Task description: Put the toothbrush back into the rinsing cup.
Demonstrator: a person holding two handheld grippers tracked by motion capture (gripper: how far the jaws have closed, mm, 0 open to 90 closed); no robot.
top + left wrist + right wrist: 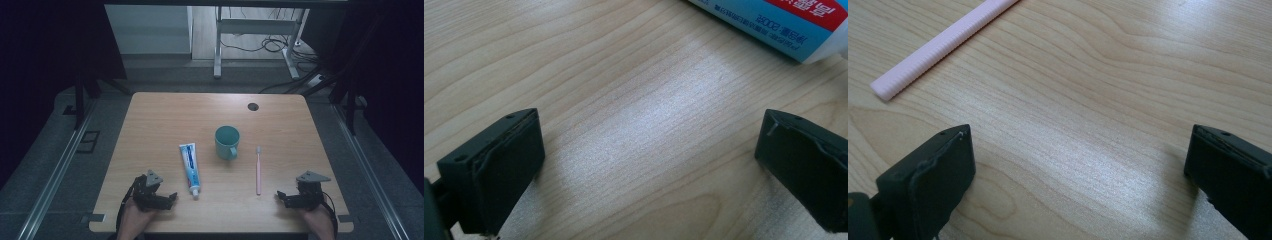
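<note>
In the high view, we are resting both hands on the near edge of the wooden worktop (165, 115). Our left tool (172, 196) is lying at the near left corner, pointing inward toward the toothpaste tube (189, 166), whose white cap end is sitting just beside the tool's tips, apart from them. Our right tool (278, 196) is lying at the near right, pointing inward toward the pink toothbrush (258, 170), whose handle end is lying near its tips without touching. Between the tube and the toothbrush, farther up the worktop, a teal mug (227, 142) is standing upright with its handle toward us. A round cable hole (253, 106) is showing near the far edge.

In the left gripper view, our left tool (651, 142) is standing wide, with bare wood between its two black jaws and nothing gripped. The blue, white and red end of the toothpaste tube (784, 25) is showing at the upper right, beyond the jaws.

In the right gripper view, our right tool (1080, 155) is also standing wide over bare wood, gripping nothing. The ribbed pink handle of the toothbrush (943, 45) is lying at the upper left, beyond the jaw on that side and apart from it.
</note>
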